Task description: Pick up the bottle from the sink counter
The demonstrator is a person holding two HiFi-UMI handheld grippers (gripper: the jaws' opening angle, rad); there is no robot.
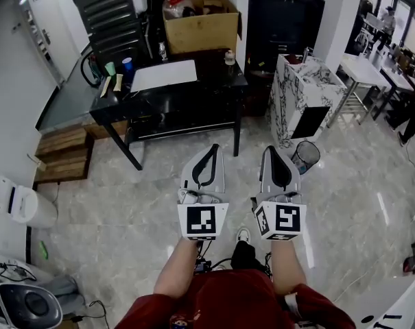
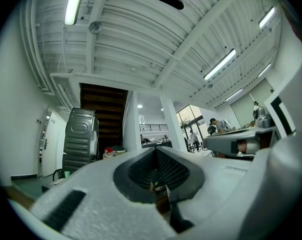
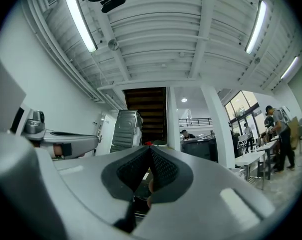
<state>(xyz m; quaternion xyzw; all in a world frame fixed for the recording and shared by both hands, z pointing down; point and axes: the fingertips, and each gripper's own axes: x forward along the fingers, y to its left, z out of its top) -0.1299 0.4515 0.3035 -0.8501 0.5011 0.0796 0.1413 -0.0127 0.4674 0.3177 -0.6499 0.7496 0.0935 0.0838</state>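
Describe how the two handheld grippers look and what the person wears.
The left gripper and right gripper are white shells with black, textured pads inside the jaws. Each carries a white cube printed with black square markers. Black cables run beneath the left one. The person wears a red top.

No readable text, brand or number anywhere. Only square black-white code patterns, not letters: on cube (image 1: 202, 222) of left gripper (image 1: 209, 149), cube (image 1: 281, 221) of right gripper (image 1: 276, 149).
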